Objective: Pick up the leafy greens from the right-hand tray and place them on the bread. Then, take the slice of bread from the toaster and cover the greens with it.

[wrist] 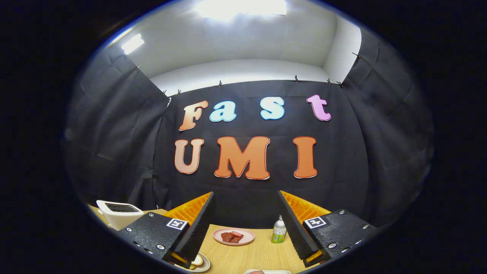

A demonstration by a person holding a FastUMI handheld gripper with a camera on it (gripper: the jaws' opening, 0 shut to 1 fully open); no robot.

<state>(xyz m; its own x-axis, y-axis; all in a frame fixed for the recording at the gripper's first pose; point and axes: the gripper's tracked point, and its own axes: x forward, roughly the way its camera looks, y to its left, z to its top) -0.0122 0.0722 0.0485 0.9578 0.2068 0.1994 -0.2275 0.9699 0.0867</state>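
The gripper [245, 224] stands wide open with nothing between its two fingers, the ridged black pads facing each other across a broad gap and the orange backs turned outward. Through that gap, on the wooden table [243, 255], sits a pink plate [233, 236] carrying a few dark red pieces of food with one paler piece on top; it lies ahead of the fingers, a little nearer the left one. Just inside the right finger stands a small green bottle [279, 230] with a white cap, upright, touching nothing else. Under the tip of the left finger a pale round plate [202, 263] peeks out with a slice of bread [196, 260] lying flat on it, mostly hidden by the finger, so its long axis cannot be told. Beyond the left finger's outer side stands the white toaster [118, 213], its dark slot on top running roughly left to right; whether bread sits in it cannot be told. Close below the fingers a white tray [272, 271] rim shows, with something pinkish at its near edge too cut off to identify
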